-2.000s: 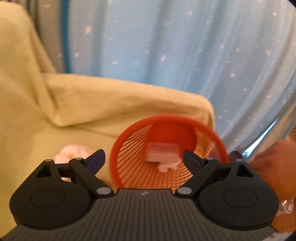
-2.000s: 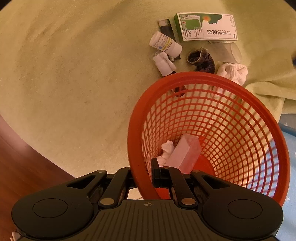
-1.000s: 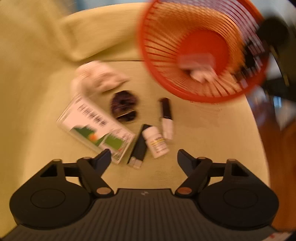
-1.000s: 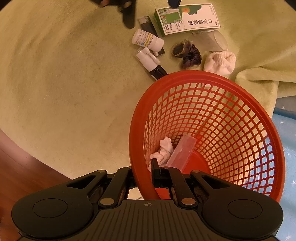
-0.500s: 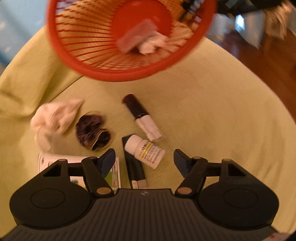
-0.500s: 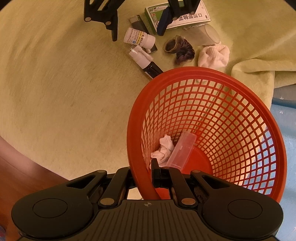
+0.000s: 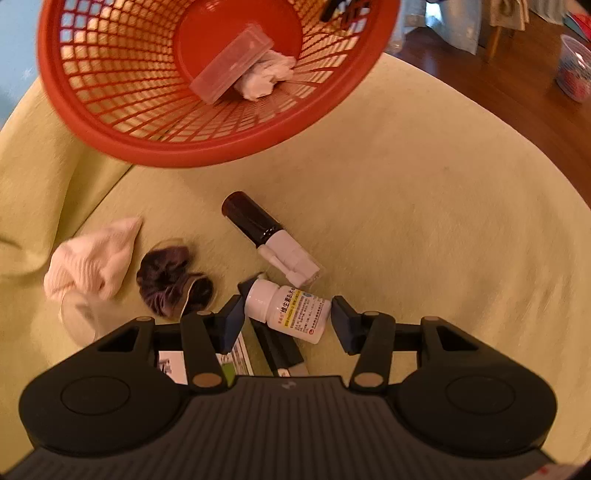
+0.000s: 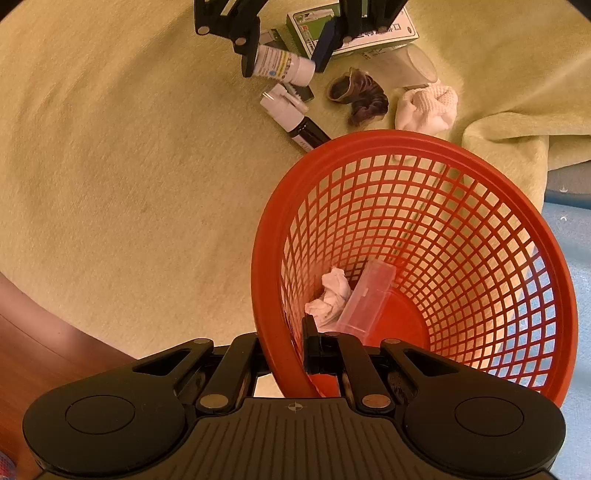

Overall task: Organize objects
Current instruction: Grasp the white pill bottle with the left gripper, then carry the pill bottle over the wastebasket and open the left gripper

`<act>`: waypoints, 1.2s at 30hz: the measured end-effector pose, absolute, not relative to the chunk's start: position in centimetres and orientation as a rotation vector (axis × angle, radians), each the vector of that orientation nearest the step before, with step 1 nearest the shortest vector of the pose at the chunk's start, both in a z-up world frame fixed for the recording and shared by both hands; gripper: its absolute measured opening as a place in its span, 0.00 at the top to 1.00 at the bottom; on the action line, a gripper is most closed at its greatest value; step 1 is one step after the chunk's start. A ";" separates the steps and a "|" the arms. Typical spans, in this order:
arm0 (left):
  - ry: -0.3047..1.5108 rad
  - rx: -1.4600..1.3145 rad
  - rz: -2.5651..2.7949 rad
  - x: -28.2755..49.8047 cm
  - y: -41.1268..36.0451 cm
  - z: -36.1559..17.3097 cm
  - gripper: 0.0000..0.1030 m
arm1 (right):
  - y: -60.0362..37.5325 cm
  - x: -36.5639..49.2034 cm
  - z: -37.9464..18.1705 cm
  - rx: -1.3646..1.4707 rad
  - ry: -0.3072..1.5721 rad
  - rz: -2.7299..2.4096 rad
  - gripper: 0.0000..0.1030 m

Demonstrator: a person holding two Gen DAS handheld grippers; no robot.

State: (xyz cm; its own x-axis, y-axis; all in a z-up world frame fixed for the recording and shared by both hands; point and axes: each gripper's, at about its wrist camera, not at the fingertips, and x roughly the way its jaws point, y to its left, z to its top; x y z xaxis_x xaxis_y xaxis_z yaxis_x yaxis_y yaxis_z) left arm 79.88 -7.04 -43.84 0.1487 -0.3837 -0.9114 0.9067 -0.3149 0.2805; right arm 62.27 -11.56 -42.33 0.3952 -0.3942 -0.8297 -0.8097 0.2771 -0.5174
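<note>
My right gripper (image 8: 291, 354) is shut on the rim of the red mesh basket (image 8: 546, 266), held tilted above the yellow-green cloth. Inside lie a clear plastic case (image 8: 365, 302) and a crumpled tissue (image 8: 330, 295). In the left wrist view the basket (image 7: 122, 133) hangs at the top. My left gripper (image 7: 288, 321) is open, its fingers on either side of a white pill bottle (image 7: 291, 312) lying on the cloth; it also shows in the right wrist view (image 8: 282, 64). A dark spray bottle (image 7: 269, 236) lies just beyond it.
Also on the cloth are a dark hair scrunchie (image 7: 170, 280), a white sock (image 7: 88, 266), a green and white box (image 8: 354, 26), a black lighter (image 7: 280, 350) and a clear cup (image 8: 413, 66). Wooden floor (image 7: 517, 74) lies past the cloth's edge.
My left gripper swung down from the basket to the objects and lowered around the pill bottle, its fingers narrowing. The right gripper keeps holding the basket, now a little farther from the pile.
</note>
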 end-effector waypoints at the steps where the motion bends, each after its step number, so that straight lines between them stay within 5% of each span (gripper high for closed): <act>1: 0.587 1.273 -1.433 79.9 -7.0 -43.6 0.55 | -11.6 62.3 -42.3 -1.333 1.210 0.398 0.98; 22: 0.694 0.907 -1.256 79.7 -6.2 -34.9 0.55 | -11.5 62.1 -42.6 -1.350 1.214 0.373 0.98; 35: 0.549 0.791 -1.320 79.5 -11.6 -30.2 0.55 | -11.4 62.1 -42.6 -1.340 1.214 0.368 0.98; 36: 0.518 0.780 -1.329 79.3 -12.0 -30.0 0.47 | -11.5 62.0 -42.6 -1.339 1.214 0.367 0.98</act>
